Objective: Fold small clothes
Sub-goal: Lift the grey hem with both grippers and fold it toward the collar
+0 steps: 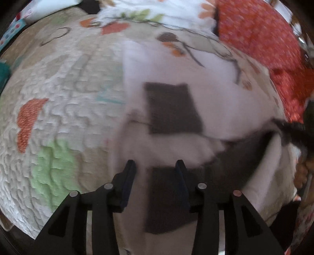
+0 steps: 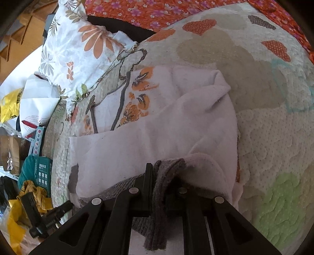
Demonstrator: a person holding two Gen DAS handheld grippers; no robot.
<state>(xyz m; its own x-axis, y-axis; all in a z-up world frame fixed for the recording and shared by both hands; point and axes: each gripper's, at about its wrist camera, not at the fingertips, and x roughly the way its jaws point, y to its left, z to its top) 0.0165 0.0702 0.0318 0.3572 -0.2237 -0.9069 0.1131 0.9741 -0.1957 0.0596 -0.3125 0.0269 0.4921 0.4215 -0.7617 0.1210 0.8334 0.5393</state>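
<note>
On the left, over the quilted bed [image 1: 58, 102], our left tool [image 1: 156, 166] hangs spread and empty above the pale garment [image 2: 149, 141], so we judge it should pin the fold line while, rightward, the right tool [image 2: 164, 170], pinching the grey hem [image 2: 159, 196], carries that edge across evenly.

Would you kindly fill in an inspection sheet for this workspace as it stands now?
Surface: quilted bedspread with patchwork shapes.
Job's things: white garment with orange flower print and grey trim, lying rumpled on the quilt.
Clutter: floral pillow; orange flowered fabric behind.
Grippers: left gripper open above the garment, nothing between its fingers; right gripper shut on the garment's grey trim.
Cables: nothing seen.
Surroundings: cardboard boxes, yellow bag, teal item beside the bed.
</note>
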